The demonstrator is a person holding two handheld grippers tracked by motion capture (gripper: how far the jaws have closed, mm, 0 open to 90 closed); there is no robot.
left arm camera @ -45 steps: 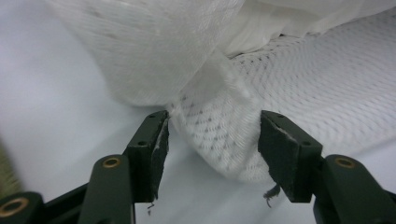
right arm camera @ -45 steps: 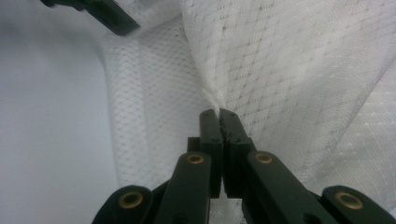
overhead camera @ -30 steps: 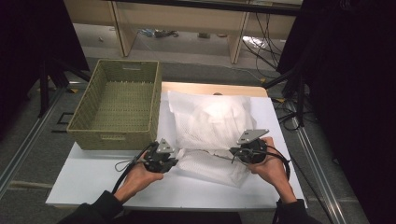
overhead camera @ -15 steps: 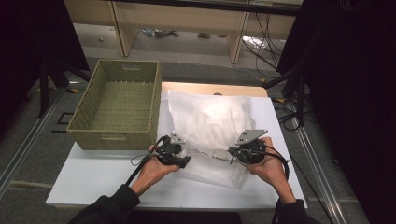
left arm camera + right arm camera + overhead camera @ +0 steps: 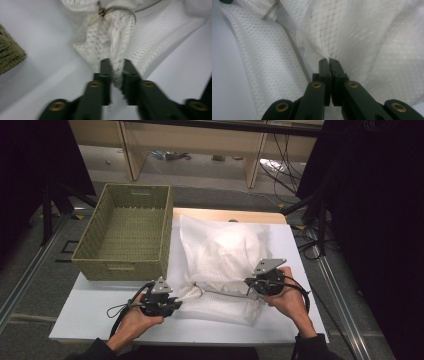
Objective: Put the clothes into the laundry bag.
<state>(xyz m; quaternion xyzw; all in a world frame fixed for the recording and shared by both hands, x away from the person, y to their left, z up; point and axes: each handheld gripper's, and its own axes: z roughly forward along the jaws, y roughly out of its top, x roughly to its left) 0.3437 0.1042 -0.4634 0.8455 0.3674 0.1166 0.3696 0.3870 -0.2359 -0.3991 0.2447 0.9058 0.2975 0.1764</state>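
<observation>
white mesh, two pinches: keep the bag's mouth taut

white mesh laundry bag (image 5: 222,265) lies flat on the worktop (image 5: 100,320), just right of the woven basket (image 5: 125,232), with something pale and rounded inside it. the zip (image 5: 101,11) sits at the near left corner.

left hand-held gripper (image 5: 116,68): jaws part spread, a bunched fold of mesh between them; they have just been opening, then easing in slightly. the pads look to bear on the fold, loosely. in the high view it sits at the bag's near left corner (image 5: 167,302).

right hand-held gripper (image 5: 329,62): pressed together, pinching a thin pleat of mesh at the near right side (image 5: 257,282).

judgement: firm up the left pinch before any pull. draw the two hands apart level, not up, so the zip line stays straight. risk: the loose left fold slips out.
</observation>
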